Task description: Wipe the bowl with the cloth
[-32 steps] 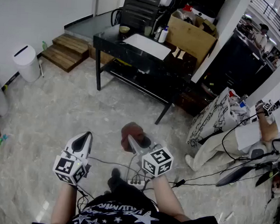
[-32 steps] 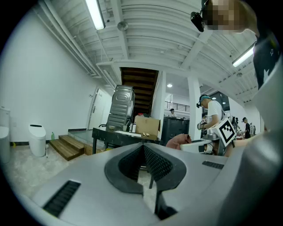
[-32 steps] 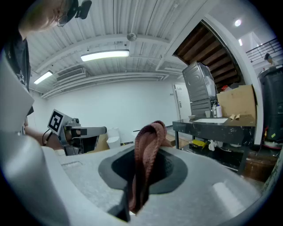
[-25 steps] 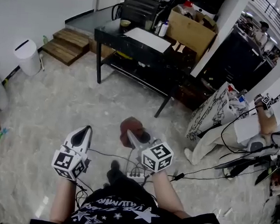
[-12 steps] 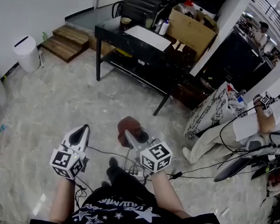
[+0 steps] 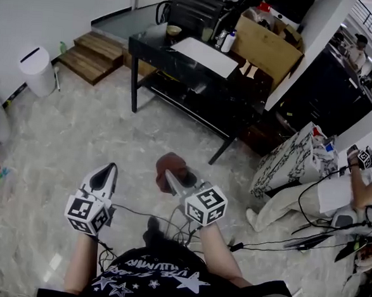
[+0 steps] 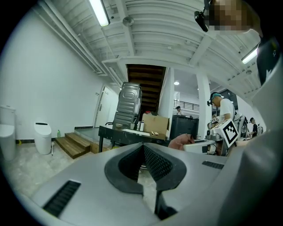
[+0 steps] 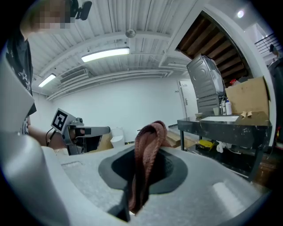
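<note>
The left gripper [image 6: 110,171], at seven o'clock in the head view, is clenched on nothing. Near six, the right gripper [image 6: 171,180] pinches the cloth [image 6: 171,164], a soft, light, reddish-brown rag drooping over its jaws. The small pale bowl [image 6: 174,30] sits at twelve on the black table [image 6: 145,46]. It is likely rigid and apt to slide, so it is best steadied at the rim.

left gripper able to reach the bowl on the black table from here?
Probably not yet. The bowl sits at the far corner of the black table, across open floor from the left gripper, which is shut and empty. Nothing blocks the way; the person would need to step closer.
</note>
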`<state>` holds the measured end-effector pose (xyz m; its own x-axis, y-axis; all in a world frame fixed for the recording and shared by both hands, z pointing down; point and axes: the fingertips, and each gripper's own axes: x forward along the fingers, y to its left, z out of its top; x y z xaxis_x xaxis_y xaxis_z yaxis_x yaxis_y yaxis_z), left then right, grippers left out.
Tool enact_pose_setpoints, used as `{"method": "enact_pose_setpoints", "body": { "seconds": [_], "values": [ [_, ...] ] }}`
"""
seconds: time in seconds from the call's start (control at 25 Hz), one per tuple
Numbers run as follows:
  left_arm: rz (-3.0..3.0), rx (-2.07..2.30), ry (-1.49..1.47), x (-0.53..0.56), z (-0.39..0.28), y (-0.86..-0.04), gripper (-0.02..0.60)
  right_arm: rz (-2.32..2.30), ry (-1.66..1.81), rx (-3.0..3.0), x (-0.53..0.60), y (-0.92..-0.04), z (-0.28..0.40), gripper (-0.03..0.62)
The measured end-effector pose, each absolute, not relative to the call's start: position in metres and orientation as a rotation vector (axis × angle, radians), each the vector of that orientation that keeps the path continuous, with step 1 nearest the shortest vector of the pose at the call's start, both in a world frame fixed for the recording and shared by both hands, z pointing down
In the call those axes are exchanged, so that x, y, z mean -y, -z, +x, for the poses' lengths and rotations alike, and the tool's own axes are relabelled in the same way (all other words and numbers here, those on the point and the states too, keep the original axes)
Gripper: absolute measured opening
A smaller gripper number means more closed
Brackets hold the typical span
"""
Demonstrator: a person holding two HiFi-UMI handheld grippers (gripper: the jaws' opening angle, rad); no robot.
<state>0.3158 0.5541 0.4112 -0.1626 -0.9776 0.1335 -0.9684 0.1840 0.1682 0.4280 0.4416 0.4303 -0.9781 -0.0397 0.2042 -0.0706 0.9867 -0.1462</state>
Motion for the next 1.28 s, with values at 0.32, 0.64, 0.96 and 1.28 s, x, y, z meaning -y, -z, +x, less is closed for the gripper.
{"method": "enact_pose_setpoints", "body": {
  "seconds": [0.32,0.64,0.96,1.28],
  "values": [
    [1.840,2.313,0.044,-0.489,0.270,-0.405,0.007,0.012,-0.190,2.959,-0.371,-0.421,0.377,0.060],
    [1.807,2.294,0.027,-0.465,0.251,-0.409,0.006,0.000,-0.202,2.946,-0.339,-0.425,0.358,0.060],
    [1.828,2.248,0.029,-0.402,0.194,-0.426,0.006,0.096,-0.234,2.903,-0.285,-0.447,0.328,0.060],
    [1.901,2.176,0.047,-0.314,0.101,-0.436,0.006,0.248,-0.233,2.886,-0.196,-0.448,0.247,0.060]
  ]
}}
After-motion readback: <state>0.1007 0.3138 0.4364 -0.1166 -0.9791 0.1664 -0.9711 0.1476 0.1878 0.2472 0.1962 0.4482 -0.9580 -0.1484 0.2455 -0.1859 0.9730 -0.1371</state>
